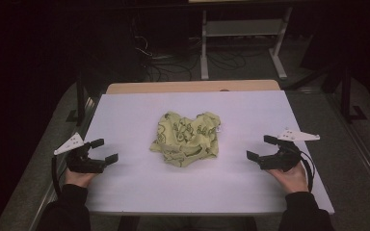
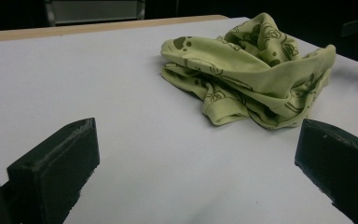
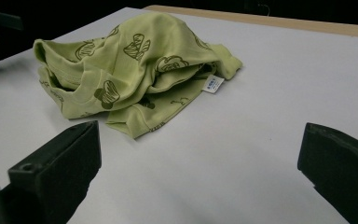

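High view: crumpled green cloth point(image 1: 187, 138) sits approx. centre of frame on the white table point(image 1: 139, 187), dark print on it, folded over itself so the shape of the garment can't be read. Left gripper point(image 1: 104, 150) lower left of frame, right gripper point(image 1: 259, 147) lower right; both well apart from the cloth, one each side, pointing inward. Jaws on both spread wide, nothing between them. A hand point(image 1: 79, 178) behind the left gripper and a hand point(image 1: 293, 178) behind the right one, sleeves cut off by the bottom edge. Cables trail from each gripper; the left one drops off the table edge into the dark. Top of frame very dim: a metal frame point(image 1: 243, 41) and floor cables barely readable. Wooden strip point(image 1: 192, 86) peeks out behind the table's far edge.

Left gripper view: cloth point(image 2: 256, 79) upper right of frame, jaws at lower corners, both cut off by frame edges, wide gap w/ bare table between. Dark shape at far upper right edge, too cropped to tell.

Right gripper view: cloth point(image 3: 130, 65) upper left, small white label point(image 3: 212, 84) at its right side, text too small to read. Jaws apart at lower corners, partly cropped. Blurred bit of the other hand at the far upper left edge.
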The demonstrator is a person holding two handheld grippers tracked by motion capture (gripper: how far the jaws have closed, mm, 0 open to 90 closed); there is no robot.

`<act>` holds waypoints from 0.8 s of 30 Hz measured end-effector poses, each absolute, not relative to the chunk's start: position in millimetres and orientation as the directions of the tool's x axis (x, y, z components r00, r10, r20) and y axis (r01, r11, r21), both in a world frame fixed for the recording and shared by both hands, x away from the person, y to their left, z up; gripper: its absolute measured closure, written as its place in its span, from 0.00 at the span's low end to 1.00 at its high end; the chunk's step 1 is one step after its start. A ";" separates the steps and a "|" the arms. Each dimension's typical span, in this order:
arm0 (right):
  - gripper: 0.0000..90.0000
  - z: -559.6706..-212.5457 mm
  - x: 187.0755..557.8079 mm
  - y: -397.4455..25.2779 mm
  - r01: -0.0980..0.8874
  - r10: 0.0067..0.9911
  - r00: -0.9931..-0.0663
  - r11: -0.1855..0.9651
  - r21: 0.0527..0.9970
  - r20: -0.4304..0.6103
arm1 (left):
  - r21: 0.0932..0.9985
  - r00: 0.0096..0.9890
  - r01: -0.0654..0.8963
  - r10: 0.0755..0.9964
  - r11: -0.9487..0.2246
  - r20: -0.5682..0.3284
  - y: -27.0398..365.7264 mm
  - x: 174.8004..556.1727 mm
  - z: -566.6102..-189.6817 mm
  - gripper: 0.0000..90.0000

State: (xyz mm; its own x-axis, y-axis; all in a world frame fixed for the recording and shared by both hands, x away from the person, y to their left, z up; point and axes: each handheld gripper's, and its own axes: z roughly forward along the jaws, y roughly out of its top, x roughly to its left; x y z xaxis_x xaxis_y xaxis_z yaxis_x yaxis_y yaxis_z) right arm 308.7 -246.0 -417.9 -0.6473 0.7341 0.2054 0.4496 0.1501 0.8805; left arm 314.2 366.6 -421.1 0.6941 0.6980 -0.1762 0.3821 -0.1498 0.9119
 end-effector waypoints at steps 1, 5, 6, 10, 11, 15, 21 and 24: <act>0.00 -418.0 308.8 -246.1 0.450 0.734 -0.648 0.150 0.880 0.206 | 0.912 0.694 0.381 0.698 -0.148 -0.177 366.7 314.1 -421.1 0.00; 0.00 -417.8 308.3 -246.3 0.450 0.734 -0.647 0.150 0.881 0.206 | 0.913 0.694 0.380 0.698 -0.146 -0.176 367.4 314.2 -420.8 0.00; 0.00 -417.8 308.4 -246.4 0.449 0.734 -0.648 0.149 0.881 0.206 | 0.913 0.693 0.381 0.698 -0.143 -0.180 367.5 314.2 -420.6 0.00; 0.00 -418.2 308.5 -246.2 0.459 0.732 -0.647 0.150 0.876 0.213 | 0.910 0.697 0.385 0.694 -0.151 -0.179 367.2 313.6 -419.8 0.00; 0.00 -418.1 308.3 -246.1 0.461 0.732 -0.647 0.150 0.875 0.215 | 0.910 0.697 0.387 0.694 -0.152 -0.180 367.1 313.4 -419.5 0.00; 0.00 -417.6 307.9 -246.6 0.457 0.732 -0.647 0.148 0.877 0.214 | 0.906 0.695 0.395 0.695 -0.151 -0.187 366.7 313.9 -419.5 0.00; 0.00 -418.4 308.3 -245.7 0.464 0.731 -0.647 0.151 0.873 0.218 | 0.895 0.681 0.426 0.698 -0.131 -0.221 368.5 316.7 -420.5 0.00; 0.00 -418.7 308.3 -244.7 0.463 0.731 -0.647 0.154 0.873 0.215 | 0.898 0.681 0.420 0.700 -0.132 -0.216 368.0 317.7 -418.1 0.00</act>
State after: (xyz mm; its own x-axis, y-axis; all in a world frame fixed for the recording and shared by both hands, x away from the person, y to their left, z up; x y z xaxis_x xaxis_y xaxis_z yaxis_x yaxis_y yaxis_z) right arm 308.3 -244.7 -418.7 -0.6473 0.7314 0.2148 0.4633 0.1536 0.8728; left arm 317.7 368.0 -418.1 0.6805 0.7003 -0.2155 0.4203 -0.1322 0.8977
